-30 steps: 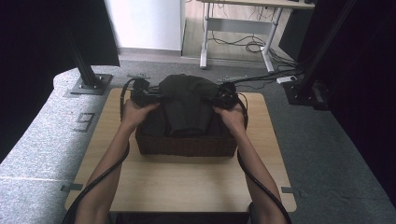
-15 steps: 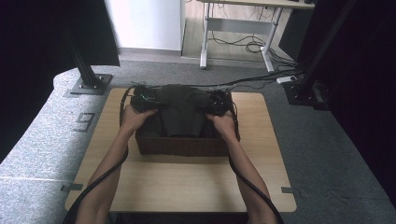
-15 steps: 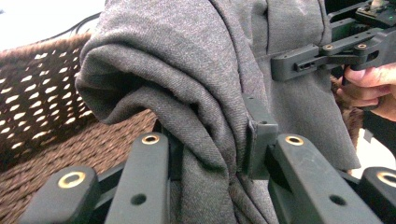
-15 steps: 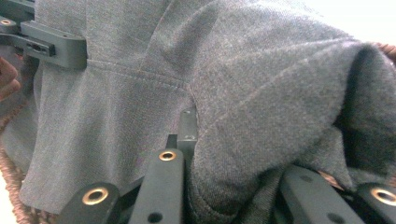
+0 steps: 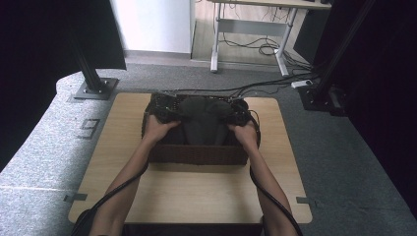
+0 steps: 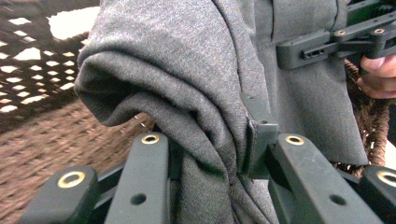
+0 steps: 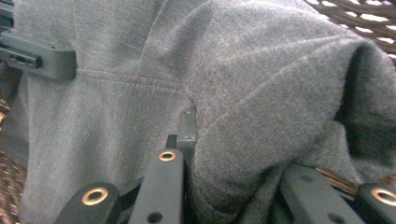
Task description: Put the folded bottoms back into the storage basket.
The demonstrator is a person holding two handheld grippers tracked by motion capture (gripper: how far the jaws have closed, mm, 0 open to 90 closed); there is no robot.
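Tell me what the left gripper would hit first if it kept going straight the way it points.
Probably the right gripper. The left gripper is shut on the grey knitted garment, whose bunched cloth lies directly ahead, and the right one clamps the same cloth beyond, above the dark woven wicker basket. Depth is unclear.

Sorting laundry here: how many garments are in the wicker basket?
1: a dark grey knit garment in the brown woven wicker basket, clamped by the left gripper and right gripper. Others may lie hidden underneath.

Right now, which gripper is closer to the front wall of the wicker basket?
Neither clearly: the left gripper and right gripper both clamp the grey garment at matching distance behind the basket's front wall.
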